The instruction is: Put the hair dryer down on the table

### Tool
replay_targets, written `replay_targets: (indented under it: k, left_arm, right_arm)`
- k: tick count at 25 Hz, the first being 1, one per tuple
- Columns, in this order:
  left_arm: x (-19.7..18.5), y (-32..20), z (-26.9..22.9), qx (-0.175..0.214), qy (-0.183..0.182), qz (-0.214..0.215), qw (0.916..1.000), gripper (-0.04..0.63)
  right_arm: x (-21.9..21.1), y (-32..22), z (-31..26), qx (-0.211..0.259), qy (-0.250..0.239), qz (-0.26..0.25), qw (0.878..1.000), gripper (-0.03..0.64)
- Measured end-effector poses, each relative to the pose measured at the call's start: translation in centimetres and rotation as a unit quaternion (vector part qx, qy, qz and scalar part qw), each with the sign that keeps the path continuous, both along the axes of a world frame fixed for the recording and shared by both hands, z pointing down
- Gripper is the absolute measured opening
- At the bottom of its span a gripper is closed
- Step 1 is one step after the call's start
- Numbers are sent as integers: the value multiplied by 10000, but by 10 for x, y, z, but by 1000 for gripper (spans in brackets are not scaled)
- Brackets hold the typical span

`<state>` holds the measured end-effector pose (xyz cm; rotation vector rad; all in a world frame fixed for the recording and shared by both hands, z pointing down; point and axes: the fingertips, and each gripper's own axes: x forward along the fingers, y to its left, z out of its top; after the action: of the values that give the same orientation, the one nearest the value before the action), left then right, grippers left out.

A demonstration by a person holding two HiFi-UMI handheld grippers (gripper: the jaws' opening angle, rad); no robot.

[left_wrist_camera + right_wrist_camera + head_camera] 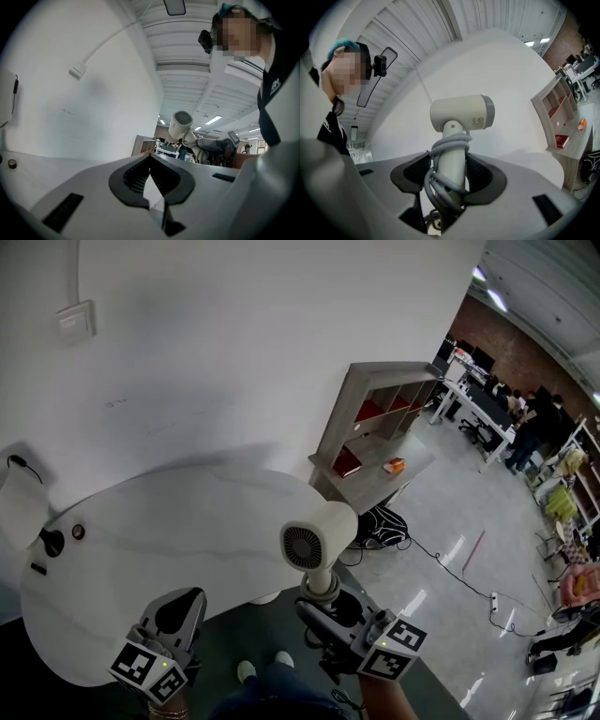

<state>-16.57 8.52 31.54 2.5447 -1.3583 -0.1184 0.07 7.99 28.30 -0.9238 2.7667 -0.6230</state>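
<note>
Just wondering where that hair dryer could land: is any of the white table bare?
The table is bare across its middle, from the small dark items at its left end to the hair dryer held by the right gripper over its right edge. Only that left end is crowded.

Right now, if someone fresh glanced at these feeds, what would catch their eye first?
First, the white hair dryer, held upright by its cord-wrapped handle in the right gripper, at the near right edge of the white table. Next, the left gripper, shut and empty, low at the table's near edge. Beyond, a grey shelf unit stands against the wall at the right.
</note>
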Motion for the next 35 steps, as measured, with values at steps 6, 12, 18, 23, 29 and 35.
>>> replay_targets:
  k: [6, 12, 18, 23, 29, 35]
  left_arm:
    - [-3, 1, 8, -69, 68, -28, 9999, 12]
    - [-2, -5, 11, -102, 110, -154, 9998, 12]
    - [9, -28, 14, -154, 97, -210, 9996, 11]
    - [19, -59, 12, -142, 150, -323, 9993, 12]
    - [32, -102, 7, -107, 139, -411, 9990, 12]
    - [44, -140, 9, -177, 138, -491, 9985, 12]
  right_arm:
    - [-4, 0, 8, -103, -41, -26, 9999, 242]
    - [-1, -11, 14, -202, -22, -148, 9997, 244]
    - [7, -39, 18, -265, -12, -223, 9994, 244]
    - [10, -70, 16, -219, 49, -418, 9989, 244]
    - [17, -114, 15, -230, 77, -609, 9978, 244]
    - [24, -153, 20, -371, 60, -773, 9963, 244]
